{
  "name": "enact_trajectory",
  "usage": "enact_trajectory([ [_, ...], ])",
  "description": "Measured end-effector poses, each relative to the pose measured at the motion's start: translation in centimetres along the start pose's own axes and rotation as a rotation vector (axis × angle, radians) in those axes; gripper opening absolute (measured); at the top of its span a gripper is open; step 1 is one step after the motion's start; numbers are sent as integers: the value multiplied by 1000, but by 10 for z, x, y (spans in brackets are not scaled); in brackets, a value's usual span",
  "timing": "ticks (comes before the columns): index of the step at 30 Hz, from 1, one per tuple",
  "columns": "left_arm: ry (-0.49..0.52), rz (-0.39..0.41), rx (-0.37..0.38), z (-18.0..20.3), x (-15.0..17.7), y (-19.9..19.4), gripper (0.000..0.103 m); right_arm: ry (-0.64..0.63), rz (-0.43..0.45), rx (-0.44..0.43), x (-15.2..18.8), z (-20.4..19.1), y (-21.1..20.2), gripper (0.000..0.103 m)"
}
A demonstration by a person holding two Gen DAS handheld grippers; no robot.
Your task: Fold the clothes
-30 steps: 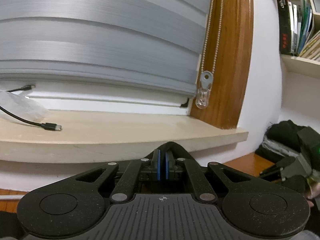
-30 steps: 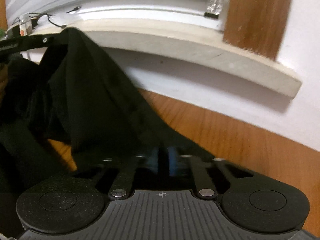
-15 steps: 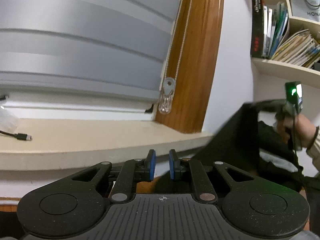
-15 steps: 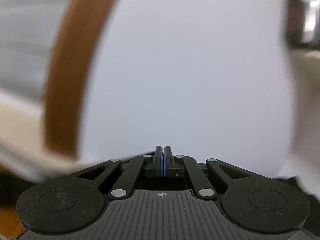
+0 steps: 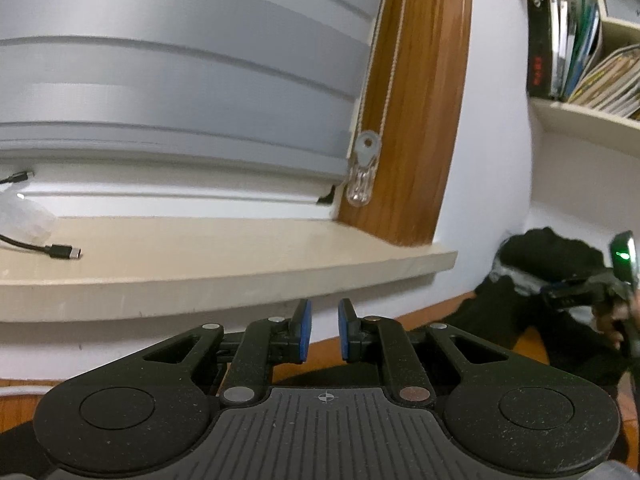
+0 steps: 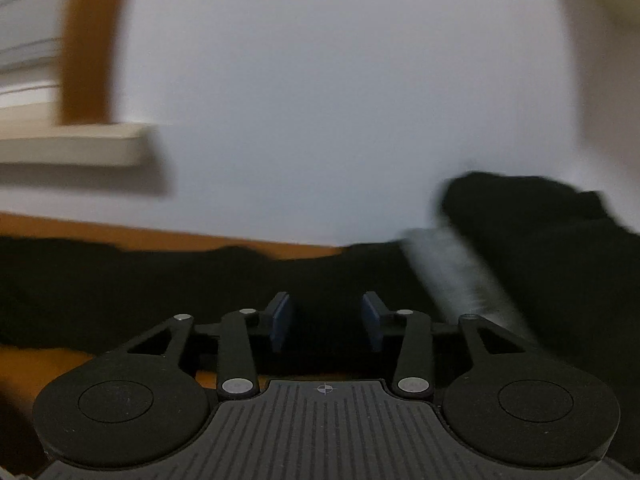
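Over on the right side of the orange-brown wooden worktop [image 5: 436, 312], a pile of soft black clothes [image 5: 552, 256] with a bit of grey in it is lying by the white wall [image 5: 492, 140]. More of the black cloth [image 6: 120, 280] is spreading flat across the worktop in the right wrist view, which is blurry. The folded pile [image 6: 540, 240] is sitting to the right of it, with a grey strip showing.

The left gripper [image 5: 322, 330] is hanging in front of the pale stone window sill [image 5: 240, 264]. Its blue-padded fingers [image 5: 303, 332] have just been opening, and now they are standing a little apart with nothing between them.

The right gripper [image 6: 326, 322] is reaching over the flat black cloth. Its fingers [image 6: 280, 322] have just been opening too, and they are standing wider apart. The cloth is lying under and past them, but they are not pinching it. From the left wrist view, this gripper [image 5: 576, 294] is showing far to the right, near the pile, with a small green light [image 5: 622, 255] glowing on it and a hand [image 5: 612, 316] holding it.

A black cable with a small plug [image 5: 60, 251] is lying on the sill, under the grey window blind [image 5: 180, 80]. Some books [image 5: 576, 40] are standing on a shelf up high.
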State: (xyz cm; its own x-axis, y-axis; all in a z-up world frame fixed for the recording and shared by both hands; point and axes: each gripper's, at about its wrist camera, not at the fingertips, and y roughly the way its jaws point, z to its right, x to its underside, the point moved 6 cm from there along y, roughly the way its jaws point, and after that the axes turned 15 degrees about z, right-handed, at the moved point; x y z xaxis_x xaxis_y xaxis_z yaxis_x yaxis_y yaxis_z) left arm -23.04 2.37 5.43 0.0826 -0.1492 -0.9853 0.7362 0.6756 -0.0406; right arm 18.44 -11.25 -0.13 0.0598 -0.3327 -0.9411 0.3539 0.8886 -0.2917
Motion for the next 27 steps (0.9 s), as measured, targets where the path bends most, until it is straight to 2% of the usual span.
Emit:
enact_trajectory([
  [1, 4, -8, -3, 0, 3, 1, 38, 5, 8, -52, 3, -11, -1, 50],
  [2, 8, -20, -3, 0, 7, 3, 41, 5, 13, -101, 6, -23, -1, 51],
  [4, 14, -48, 2, 0, 16, 6, 41, -2, 20, -183, 13, -42, 2, 54],
  [8, 29, -122, 9, 0, 37, 13, 41, 12, -14, -243, 29, -51, 16, 57],
  [13, 33, -204, 24, 3, 55, 20, 54, 97, -72, -262, 37, -47, 18, 68],
  [17, 9, -219, 19, 0, 57, 18, 67, 113, -88, -277, 42, -51, 20, 76],
  [22, -79, -306, -5, -6, 68, 14, 68, 94, -103, -282, 45, -58, 21, 86],
  [27, -39, -316, -10, 8, 70, -9, 68, 95, -111, -286, 48, -60, 14, 89],
])
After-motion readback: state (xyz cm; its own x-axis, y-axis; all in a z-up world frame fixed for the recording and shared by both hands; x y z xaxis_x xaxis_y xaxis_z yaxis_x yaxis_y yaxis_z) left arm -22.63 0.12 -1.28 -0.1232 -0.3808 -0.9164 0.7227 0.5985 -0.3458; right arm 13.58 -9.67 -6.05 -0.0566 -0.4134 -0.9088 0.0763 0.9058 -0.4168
